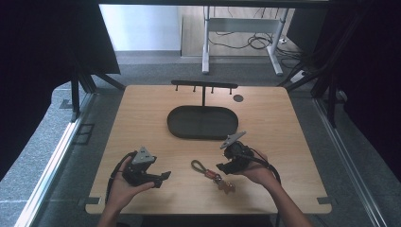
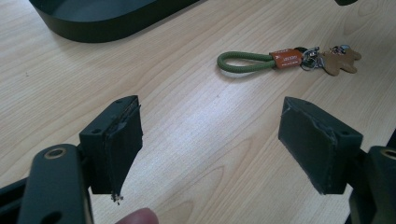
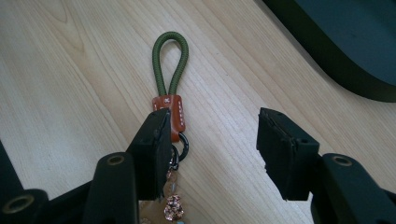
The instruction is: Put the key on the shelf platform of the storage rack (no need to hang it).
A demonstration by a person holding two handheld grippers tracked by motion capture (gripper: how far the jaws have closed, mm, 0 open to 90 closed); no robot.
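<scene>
A keychain (image 1: 211, 173) lies flat on the wooden table (image 1: 142, 118): an olive-green cord loop (image 3: 169, 60), an orange leather band (image 3: 173, 114), metal rings and a small brown charm (image 2: 341, 59). My right gripper (image 1: 226, 166) hovers just right of it, open, with its left jaw over the rings in the right gripper view (image 3: 212, 144). My left gripper (image 1: 163, 178) is open too, low over the table to the left of the keychain, nothing between its jaws (image 2: 210, 144).
A black oval tray (image 1: 202, 121) sits at mid-table beyond the keychain. Behind it stands a black T-shaped rack with small hooks (image 1: 204, 85). A dark round disc (image 1: 238, 98) marks the far right of the tabletop. Bare wood surrounds the keychain.
</scene>
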